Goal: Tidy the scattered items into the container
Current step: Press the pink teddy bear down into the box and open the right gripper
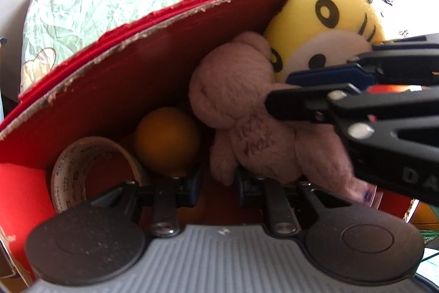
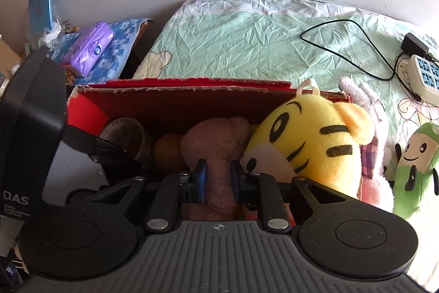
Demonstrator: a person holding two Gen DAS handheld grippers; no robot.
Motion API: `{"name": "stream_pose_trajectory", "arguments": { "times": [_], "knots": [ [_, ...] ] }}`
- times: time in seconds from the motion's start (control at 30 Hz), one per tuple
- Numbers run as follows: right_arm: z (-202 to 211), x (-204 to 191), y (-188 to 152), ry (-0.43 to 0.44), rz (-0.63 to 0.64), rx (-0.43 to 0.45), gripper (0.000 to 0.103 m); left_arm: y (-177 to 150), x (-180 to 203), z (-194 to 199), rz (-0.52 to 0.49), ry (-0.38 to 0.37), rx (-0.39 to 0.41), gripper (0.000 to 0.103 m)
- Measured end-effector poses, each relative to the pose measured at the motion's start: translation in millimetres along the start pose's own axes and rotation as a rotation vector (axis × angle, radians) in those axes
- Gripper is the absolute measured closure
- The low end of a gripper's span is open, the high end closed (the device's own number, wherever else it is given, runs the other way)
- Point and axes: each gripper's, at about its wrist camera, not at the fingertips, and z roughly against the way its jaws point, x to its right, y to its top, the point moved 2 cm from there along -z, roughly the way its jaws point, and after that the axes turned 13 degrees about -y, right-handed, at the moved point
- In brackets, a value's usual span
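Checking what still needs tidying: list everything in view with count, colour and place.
box: 1, red, on the sheet
bear: 1, brown, in the box
tiger plush: 1, yellow, in the box, right end
ball: 1, orange, in the box
tape roll: 1, beige, in the box, left end
pink plush: 1, pink, behind the tiger
green plush: 1, green, right of box
power strip: 1, white, far right
tissue pack: 1, purple, left of bed
left tool: 1, black, shut, over the box
right tool: 1, black, shut on the bear
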Motion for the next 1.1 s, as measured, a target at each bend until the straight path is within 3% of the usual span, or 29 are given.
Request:
{"name": "stream_pose_trajectory", "arguments": {
  "times": [0.23,0.4,0.67,1.1],
  "knots": [
    [26,-5,-19,-0.011,0.022,0.041,0.093,0,4,-2,-0.025,0.012,-0.013,0.084],
    [20,-4,-25,-0.057,0.020,0.051,0.093,3,7,-7,-0.042,0.040,-0.034,0.084],
    [23,5,-23,-0.036,-0.048,0.061,0.092,-1,4,-2,-0.036,0.027,-0.015,0.084],
    [33,14,-25,-0.016,-0.108,0.080,0.088,-7,20,4,-0.088,0.152,0.005,0.081]
  ]
}}
